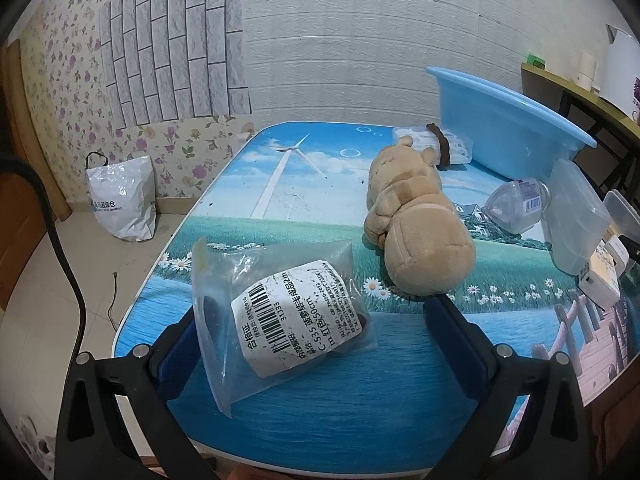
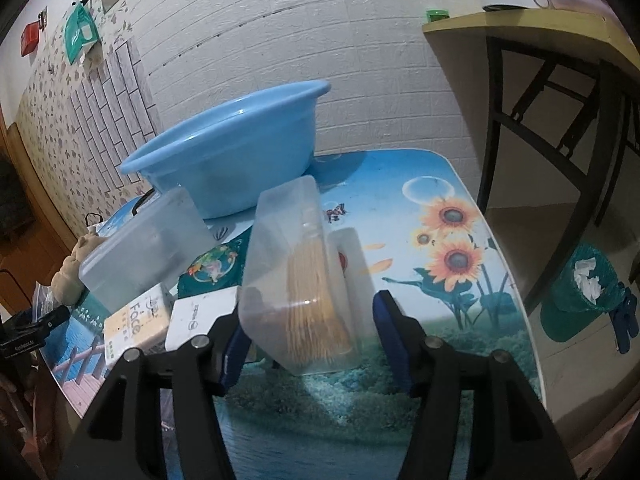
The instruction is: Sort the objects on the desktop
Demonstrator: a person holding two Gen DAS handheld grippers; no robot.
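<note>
My left gripper is open, its jaws on either side of a clear plastic bag with a white barcode label lying on the table. A tan plush toy lies just beyond it. A blue basin stands at the far right; it also shows in the right wrist view. My right gripper is open around a clear box of thin sticks, which stands tilted on the table. I cannot tell whether the pads touch it.
A clear lidded box, a tissue pack and a white box lie left of the right gripper. A clear bottle lies by the basin. A wooden side table and a green bin stand right.
</note>
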